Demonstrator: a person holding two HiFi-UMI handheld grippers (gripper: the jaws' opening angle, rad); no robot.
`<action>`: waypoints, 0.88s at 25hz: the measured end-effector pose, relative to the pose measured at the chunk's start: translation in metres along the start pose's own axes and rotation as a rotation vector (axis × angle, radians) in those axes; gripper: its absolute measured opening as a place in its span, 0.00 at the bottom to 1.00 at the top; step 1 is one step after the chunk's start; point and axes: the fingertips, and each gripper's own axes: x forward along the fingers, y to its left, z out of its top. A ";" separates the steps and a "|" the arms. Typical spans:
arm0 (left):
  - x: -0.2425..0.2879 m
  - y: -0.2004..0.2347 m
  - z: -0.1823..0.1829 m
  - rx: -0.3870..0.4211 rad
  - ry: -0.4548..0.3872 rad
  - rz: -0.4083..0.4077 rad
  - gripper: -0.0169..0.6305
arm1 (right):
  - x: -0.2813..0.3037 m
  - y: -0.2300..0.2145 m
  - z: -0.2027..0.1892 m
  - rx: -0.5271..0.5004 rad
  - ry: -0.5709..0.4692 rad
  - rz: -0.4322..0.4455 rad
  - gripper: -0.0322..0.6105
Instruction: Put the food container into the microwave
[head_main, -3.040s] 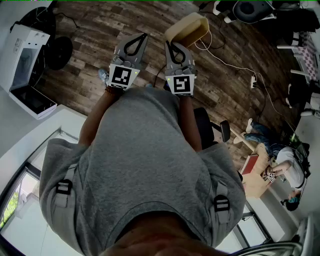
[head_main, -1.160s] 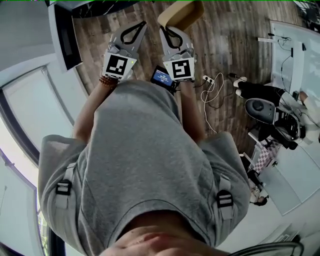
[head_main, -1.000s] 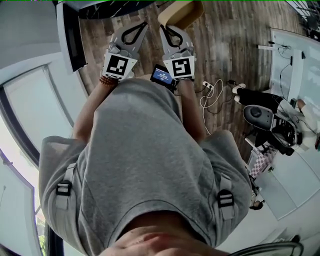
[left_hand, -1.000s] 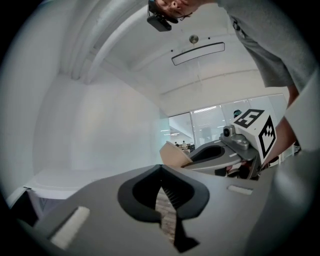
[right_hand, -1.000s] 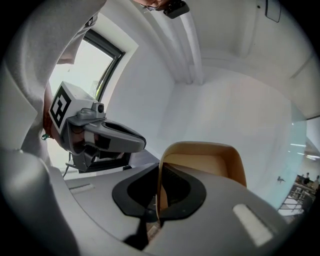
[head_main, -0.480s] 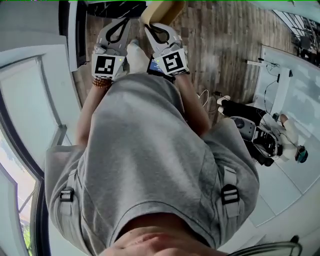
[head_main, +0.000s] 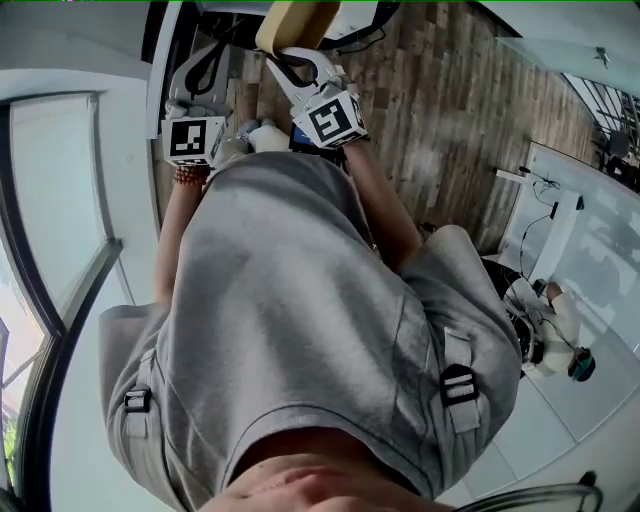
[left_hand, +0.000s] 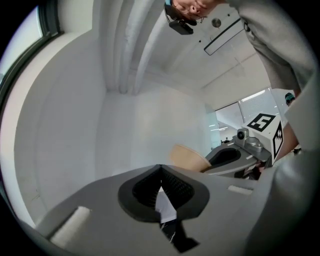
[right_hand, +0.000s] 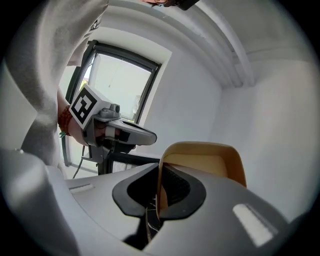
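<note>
Both grippers sit higher and further left in the head view than 3 s ago, and the backdrop has swung: wood floor (head_main: 430, 120) now fills only the upper right, with a pale wall and window frame (head_main: 70, 300) down the left side. Right gripper (head_main: 283, 58) has its 2 jaws clamped on the side wall of the food container (head_main: 297, 20), a tan open tub with the wall running edge-on between the pads. The container is held in the air ahead of the person's chest, cut by the head view's top edge, over the floor. Left gripper (head_main: 203, 70) is just beside the right one, to its left and not touching the container; its own view shows the jaw tips meeting with nothing between them, only white wall (left_hand: 75, 125) behind. Each gripper shows in the other's view, marker cube facing the camera. Right gripper view has a bright window (right_hand: 117, 85) behind the left gripper. Grey shirt (head_main: 290, 320) fills the lower head view. Far right: white desk (head_main: 560, 210), a second person (head_main: 550, 320) next to it.
</note>
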 end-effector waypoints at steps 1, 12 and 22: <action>0.001 0.001 0.000 0.006 0.015 0.011 0.03 | 0.000 -0.004 0.000 0.007 -0.011 0.004 0.09; 0.014 -0.055 -0.024 0.055 0.133 0.023 0.03 | -0.031 -0.023 -0.053 0.051 -0.037 0.100 0.09; 0.002 -0.052 -0.045 0.024 0.154 0.148 0.03 | -0.036 -0.026 -0.091 0.084 0.001 0.147 0.09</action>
